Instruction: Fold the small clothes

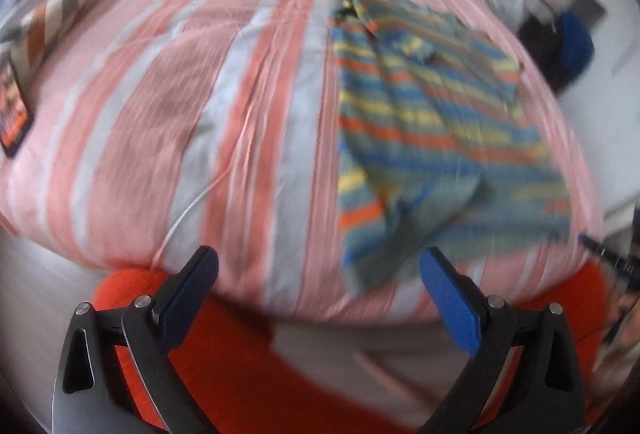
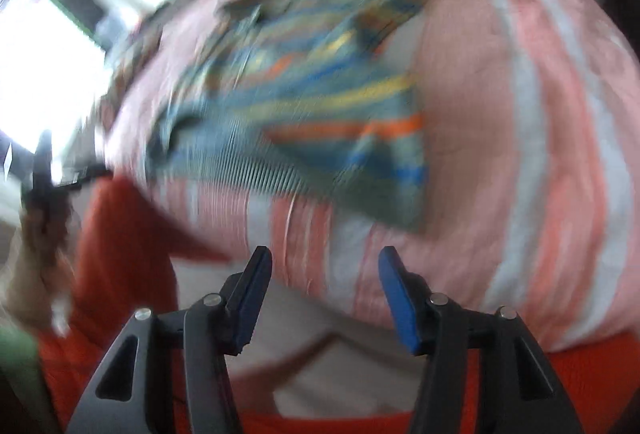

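Note:
A small striped shirt [image 1: 432, 121] in blue, yellow, orange and grey lies spread on a pink and white striped bed cover [image 1: 200, 105]. Its near hem is partly turned over. My left gripper [image 1: 320, 266] is open and empty, above the bed's near edge, with the shirt's near left corner just ahead and to the right. In the right wrist view the same shirt [image 2: 320, 105] lies ahead on the cover [image 2: 520, 153], blurred by motion. My right gripper [image 2: 325, 266] is open and empty, short of the shirt's near edge.
An orange cloth [image 1: 248, 362] lies below the bed's near edge in both views. A striped cushion [image 1: 52, 13] and a dark book [image 1: 14, 113] sit at the bed's left. A blue and black object [image 1: 568, 45] stands at the right. A bright window [image 2: 48, 65] is at the left.

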Tool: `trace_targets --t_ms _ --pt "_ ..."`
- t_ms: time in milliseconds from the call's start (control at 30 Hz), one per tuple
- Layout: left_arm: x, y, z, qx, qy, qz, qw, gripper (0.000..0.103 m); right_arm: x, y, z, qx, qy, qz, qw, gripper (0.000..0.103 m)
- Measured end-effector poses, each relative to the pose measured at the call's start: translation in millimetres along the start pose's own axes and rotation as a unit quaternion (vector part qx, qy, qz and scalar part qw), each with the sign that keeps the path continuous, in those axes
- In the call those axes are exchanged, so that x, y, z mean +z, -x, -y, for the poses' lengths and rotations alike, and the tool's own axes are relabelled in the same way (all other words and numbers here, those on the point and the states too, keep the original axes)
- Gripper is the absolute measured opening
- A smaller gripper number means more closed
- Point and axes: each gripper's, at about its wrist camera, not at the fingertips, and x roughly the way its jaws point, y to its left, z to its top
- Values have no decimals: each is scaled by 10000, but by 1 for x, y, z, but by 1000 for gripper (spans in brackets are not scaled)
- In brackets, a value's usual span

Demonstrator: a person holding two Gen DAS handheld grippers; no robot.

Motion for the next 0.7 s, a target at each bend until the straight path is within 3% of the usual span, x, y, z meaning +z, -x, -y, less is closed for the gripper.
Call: trace_targets --t_ms 100,200,300,333,400,433,500,567,600,700 --pt "15 -38 9 586 234 -237 9977 100 18 3 24 -174 -675 325 9970 56" --pt "10 -70 27 1046 -123 -639 9924 100 23 3 37 -218 -931 474 9943 56" --pt "-18 -74 45 1546 -1054 -979 9774 100 23 -13 27 -297 -772 184 9964 56" --pt "-34 -64 45 1842 -1486 -1027 9661 100 16 -14 26 -284 -704 88 9971 56" --pt "-52 -43 36 2278 -1899 -948 9503 100 4 -9 16 -295 -486 -87 9983 56" --pt "-55 -33 30 2376 -1913 -898 9481 100 -1 -2 14 -397 -362 -122 9985 56" --pt "-52 -14 17 2212 -1572 -738 9596 100 -9 9 15 -660 -182 -89 9976 56" --pt "-34 0 5 1438 -795 -433 9855 100 -8 14 20 -686 -266 60 9973 56" --pt "-25 -1 4 1081 -478 -329 9924 100 -4 15 24 -611 -406 167 9972 56" --pt "-6 -24 23 688 -154 -236 9972 100 10 6 34 -377 -770 383 9956 56"
